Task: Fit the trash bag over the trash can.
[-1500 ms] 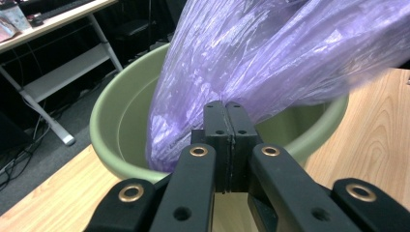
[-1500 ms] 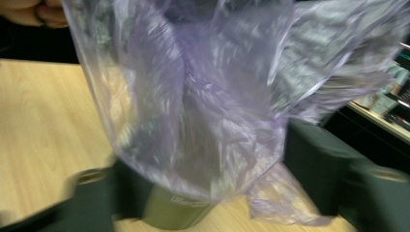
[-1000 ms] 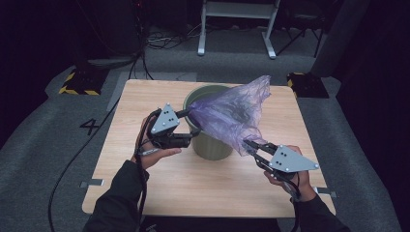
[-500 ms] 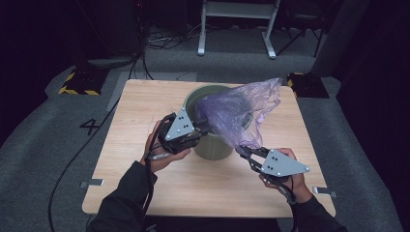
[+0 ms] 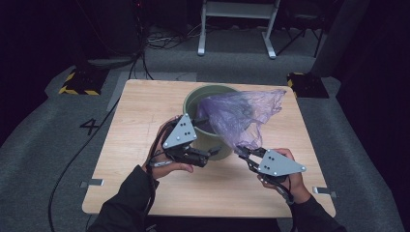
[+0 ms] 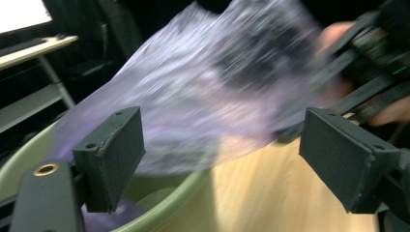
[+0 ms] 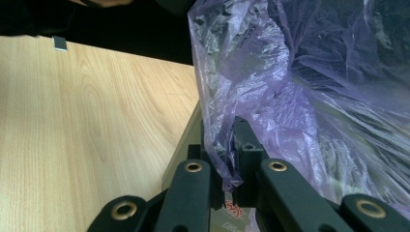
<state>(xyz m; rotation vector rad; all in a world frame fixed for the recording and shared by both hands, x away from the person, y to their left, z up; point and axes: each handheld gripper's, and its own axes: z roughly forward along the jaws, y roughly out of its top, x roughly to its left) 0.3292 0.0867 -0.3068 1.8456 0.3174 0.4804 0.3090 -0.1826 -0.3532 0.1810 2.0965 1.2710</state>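
Purple plastic bag point(image 5: 239, 116), thin and crinkled, hangs stretched in the air over the right half of the green bin point(image 5: 193, 104), one end dipping inside the bin, the other end pulled out toward the near right. Far right corner of the bag flares past the bin's rim above the table. In the right gripper view the film point(image 7: 270, 96) is bunched and pinched between the two black jaws, edge of it poking out below them.

Right gripper point(image 5: 240, 152) clenched on the bag's near end, held low over the table just right of the bin, grey plate on top, hand point(image 5: 285, 176) behind it at the near right.

Left gripper point(image 5: 209, 137) at the bin's near-left rim, jaws have just been opening and now stand wide apart (released, nothing pinched). In the left gripper view its pads point(image 6: 113, 152) sit either side of the bin's rim point(image 6: 183, 193) with the bag point(image 6: 217, 92) blurred beyond them, not touching either pad; the other gripper shows far right there, blurry. Left hand point(image 5: 164, 154) wraps the body near the table's middle.

Bin stands upright on the far-centre part of the wooden table point(image 5: 140, 111). Dark grey floor around, a yellow-black striped block point(image 5: 77, 82) at far left, a white metal frame point(image 5: 237, 24) beyond the table.
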